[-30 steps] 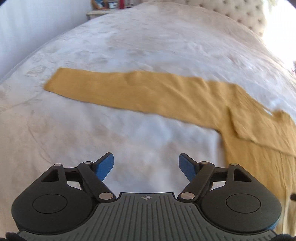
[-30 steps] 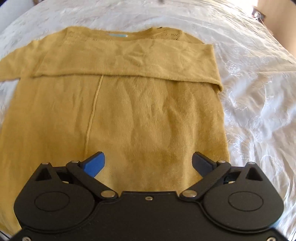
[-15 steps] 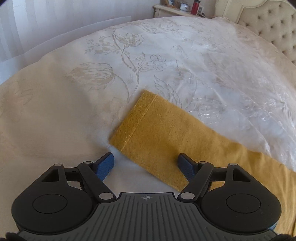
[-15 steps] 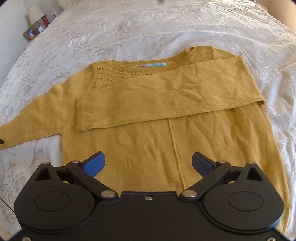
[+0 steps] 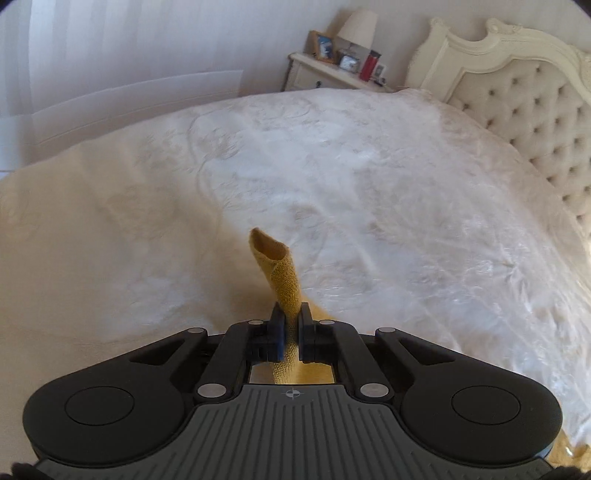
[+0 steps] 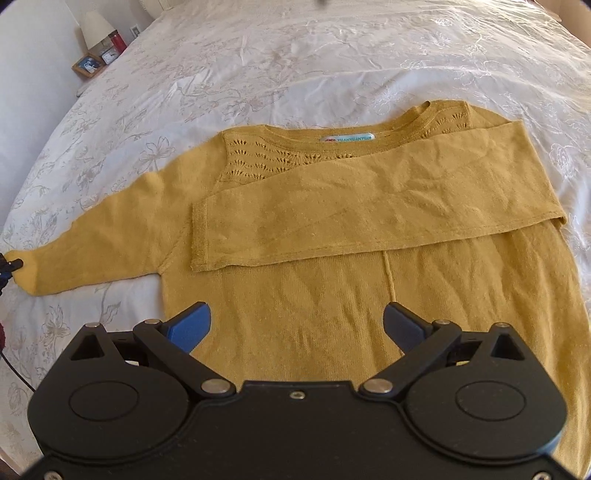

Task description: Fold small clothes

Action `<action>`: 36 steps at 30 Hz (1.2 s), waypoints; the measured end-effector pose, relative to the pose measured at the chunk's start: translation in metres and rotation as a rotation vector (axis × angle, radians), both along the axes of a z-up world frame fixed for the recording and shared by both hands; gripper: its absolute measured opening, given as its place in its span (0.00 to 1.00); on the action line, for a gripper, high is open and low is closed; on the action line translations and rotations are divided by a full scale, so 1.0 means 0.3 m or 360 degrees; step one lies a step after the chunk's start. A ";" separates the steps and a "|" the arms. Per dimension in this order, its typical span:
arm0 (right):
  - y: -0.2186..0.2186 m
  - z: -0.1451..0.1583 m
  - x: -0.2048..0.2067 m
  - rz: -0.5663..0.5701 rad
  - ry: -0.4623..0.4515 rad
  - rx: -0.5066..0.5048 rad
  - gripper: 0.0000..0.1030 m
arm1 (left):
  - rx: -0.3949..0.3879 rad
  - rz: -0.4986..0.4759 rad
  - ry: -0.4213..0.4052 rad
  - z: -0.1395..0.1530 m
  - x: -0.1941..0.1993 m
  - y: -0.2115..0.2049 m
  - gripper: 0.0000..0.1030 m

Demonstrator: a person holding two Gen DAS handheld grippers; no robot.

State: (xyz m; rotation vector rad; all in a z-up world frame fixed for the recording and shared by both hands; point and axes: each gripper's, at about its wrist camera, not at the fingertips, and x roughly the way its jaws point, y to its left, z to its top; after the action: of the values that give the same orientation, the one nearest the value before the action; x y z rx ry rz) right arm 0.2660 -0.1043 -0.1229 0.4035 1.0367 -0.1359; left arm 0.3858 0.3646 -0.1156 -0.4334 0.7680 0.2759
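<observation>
Left wrist view: the left gripper (image 5: 290,325) had just closed, and its fingers (image 5: 277,328) pinched the cuff end of a mustard-yellow knit sleeve (image 5: 284,273). The cuff stood up beyond the fingertips as a narrow tube with its open mouth at the far end, leaning slightly to the left. More yellow knit showed beneath the fingers, close to the gripper body. Ahead of the fingers spread a white embroidered bedspread (image 5: 369,192). Far beyond them, to the right, rose a cream tufted headboard (image 5: 524,110). Far ahead, left of the headboard, stood a nightstand (image 5: 325,75) bearing a lamp (image 5: 357,24), a picture frame and a red container.

Right wrist view: the right gripper (image 6: 297,325) hovered with its fingers (image 6: 190,325) spread wide and nothing between them. Directly beneath and ahead of them lay the mustard-yellow sweater (image 6: 332,295), flat on the bedspread (image 6: 295,55). Its neckline and label (image 6: 347,139) lay at the far side from the fingers. One sleeve (image 6: 369,206) was folded across the chest, just ahead of the fingertips. The other sleeve (image 6: 103,236) stretched out far to the left of the fingers, where a dark gripper tip (image 6: 13,264) met its cuff at the picture's edge.
</observation>
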 end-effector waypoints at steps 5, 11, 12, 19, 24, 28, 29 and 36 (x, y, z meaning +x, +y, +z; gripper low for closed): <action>-0.060 -0.016 -0.069 0.0018 -0.0014 0.0023 0.97 | 0.0011 -0.0190 -0.0178 0.174 0.000 -0.190 0.06; -0.179 -0.026 -0.154 0.0075 -0.0081 0.0087 0.96 | -0.0026 -0.0384 -0.0356 0.343 -0.018 -0.527 0.06; -0.205 -0.028 -0.166 0.0095 -0.0090 0.0097 0.96 | -0.0030 -0.0418 -0.0390 0.363 -0.028 -0.592 0.06; -0.425 -0.014 -0.260 0.0137 -0.0170 0.0151 0.96 | -0.0045 -0.0621 -0.0390 0.382 -0.077 -1.099 0.06; -0.559 -0.010 -0.314 0.0159 -0.0192 0.0102 0.96 | -0.0069 -0.0795 -0.0280 0.260 -0.076 -1.450 0.06; -0.643 -0.006 -0.353 0.0096 -0.0195 0.0127 0.96 | -0.0050 -0.0891 -0.0128 0.136 -0.050 -1.656 0.09; -0.661 -0.010 -0.362 0.0084 -0.0191 0.0132 0.96 | -0.0036 -0.0911 -0.0088 0.108 -0.047 -1.693 0.11; -0.704 -0.023 -0.358 0.0064 -0.0184 0.0112 0.95 | 0.0011 -0.1137 -0.0050 0.038 -0.141 -1.780 0.42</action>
State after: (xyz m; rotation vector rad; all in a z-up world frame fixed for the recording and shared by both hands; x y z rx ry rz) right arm 0.1585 -0.3155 -0.1299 0.4490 0.9368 -0.0394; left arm 0.3435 -0.1693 -0.1043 -0.1360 0.8424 -0.3948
